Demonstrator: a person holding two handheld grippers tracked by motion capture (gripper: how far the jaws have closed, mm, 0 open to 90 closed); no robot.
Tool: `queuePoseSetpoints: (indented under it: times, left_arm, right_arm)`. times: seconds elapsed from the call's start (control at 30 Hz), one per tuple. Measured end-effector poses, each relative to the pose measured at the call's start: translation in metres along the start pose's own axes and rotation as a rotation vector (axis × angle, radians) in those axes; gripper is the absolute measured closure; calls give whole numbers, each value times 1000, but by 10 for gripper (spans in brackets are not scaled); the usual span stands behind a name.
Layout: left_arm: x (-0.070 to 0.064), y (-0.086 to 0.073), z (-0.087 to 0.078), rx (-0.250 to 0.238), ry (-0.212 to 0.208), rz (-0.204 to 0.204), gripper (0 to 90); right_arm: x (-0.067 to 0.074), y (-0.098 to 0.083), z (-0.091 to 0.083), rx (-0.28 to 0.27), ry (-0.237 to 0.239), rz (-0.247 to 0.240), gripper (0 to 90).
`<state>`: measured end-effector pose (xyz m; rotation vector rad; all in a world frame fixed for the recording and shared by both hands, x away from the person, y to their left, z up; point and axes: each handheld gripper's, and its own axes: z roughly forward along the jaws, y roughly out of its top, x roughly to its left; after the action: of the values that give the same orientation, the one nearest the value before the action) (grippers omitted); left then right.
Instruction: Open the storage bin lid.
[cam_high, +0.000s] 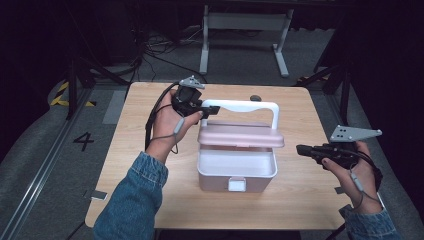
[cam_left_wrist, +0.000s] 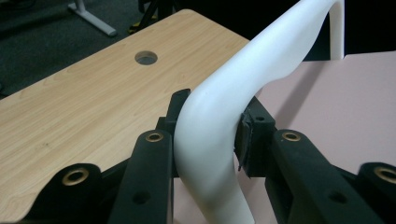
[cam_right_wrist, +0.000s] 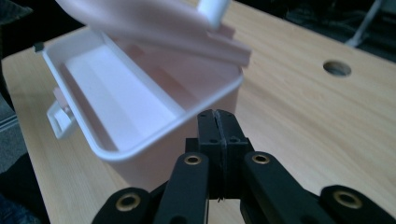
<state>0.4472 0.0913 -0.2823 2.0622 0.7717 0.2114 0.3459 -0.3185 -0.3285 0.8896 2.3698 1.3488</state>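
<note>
The left gripper (cam_high: 212, 111) is closed on the white handle (cam_left_wrist: 210, 135) at its left bend, so the jaws press it from both sides; the handle's long bar runs across the table (cam_high: 150, 165), away from these jaws toward the person's right. The pink lid (cam_high: 241, 136) hangs from this handle, raised and partly open above the box (cam_high: 236, 177), which stands in the middle of the table with its white latch (cam_high: 237, 184) facing the person. The right gripper (cam_high: 303, 149) has its jaws pressed together on nothing; it waits near the right side of the box, apart from it. The left hand is therefore the nearer one for lifting the lid further. Inside, the box seems empty, as far as the right gripper view shows its pale floor.
</note>
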Motion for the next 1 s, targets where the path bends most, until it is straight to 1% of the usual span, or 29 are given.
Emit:
queuePoseSetpoints:
  times: [0.13,0.23,0.27,0.3,0.33,0.4,0.47,0.6,0.63,0.67,0.73,0.77,0.8,0.87,0.9,0.93,1.0]
  left_arm:
    - [0,3,0,29,7,-4,708]
    - [1,4,1,29,12,-4,708]
    - [1,4,1,25,9,-14,708]
    - [2,4,1,29,8,-9,708]
    - [3,4,1,28,7,-20,707]
    - [4,3,1,24,6,-23,703]
    - [6,3,1,23,34,-5,683]
    - [6,3,1,30,30,-9,673]
    - [5,3,2,24,36,2,662]
    - [4,3,1,22,42,5,644]
    - [4,3,-2,14,79,17,552]
    - [4,3,-2,10,89,11,520]
    - [4,3,-4,20,93,4,498]
    - [5,1,-5,14,98,2,457]
    - [6,0,-6,13,98,2,457]
    - [6,-1,-8,11,105,11,446]
    - [7,-3,-12,12,102,1,427]
  right_arm:
    - [4,6,7,-50,42,-20,900]
    - [9,11,15,-72,78,-41,900]
    - [11,13,19,-76,89,-47,900]
    - [12,14,22,-77,100,-55,900]
    - [14,15,24,-78,108,-62,900]
    - [15,17,27,-86,115,-73,900]
    - [16,18,27,-99,113,-82,900]
    - [16,18,30,-116,106,-84,900]
    - [16,18,31,-117,105,-83,900]
    - [16,18,32,-122,103,-85,900]
    - [17,18,34,-126,99,-88,900]
    - [17,18,35,-130,97,-89,900]
    - [18,18,35,-134,95,-90,900]
    - [18,19,36,-139,95,-90,900]
    - [18,19,37,-142,95,-88,900]
    - [18,19,37,-144,95,-88,900]
    - [18,19,38,-148,93,-86,900]
